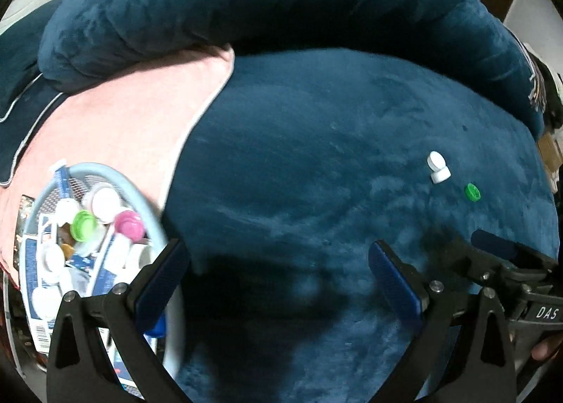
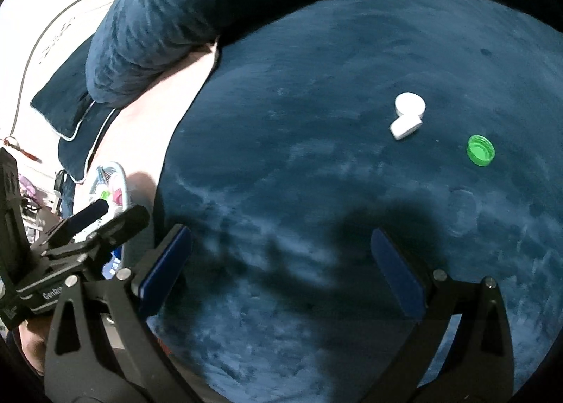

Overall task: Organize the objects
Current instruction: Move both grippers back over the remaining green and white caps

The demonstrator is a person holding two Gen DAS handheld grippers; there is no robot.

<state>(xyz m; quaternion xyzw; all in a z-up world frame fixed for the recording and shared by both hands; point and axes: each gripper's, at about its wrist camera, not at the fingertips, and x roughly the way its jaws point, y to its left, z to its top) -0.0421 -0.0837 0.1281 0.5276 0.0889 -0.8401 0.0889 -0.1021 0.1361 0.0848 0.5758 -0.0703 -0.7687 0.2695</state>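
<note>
Pale-blue basket (image 1: 105,171) heaped with caps, green (image 1: 83,225) and pink (image 1: 129,224) uppermost; both tongs (image 1: 278,269) (image 2: 281,262) spread, empty.

White letters "DAS" stand on the black body of my right gripper (image 1: 492,248), seen at the left wrist view's lower right edge. On my left gripper (image 2: 116,216), the right wrist view shows white letters "GenRo", cut off. A barcode label on the basket (image 1: 105,171) is too blurred to read.

Left gripper (image 1: 278,262) spread wide and empty, right gripper (image 2: 281,251) likewise, side by side
</note>
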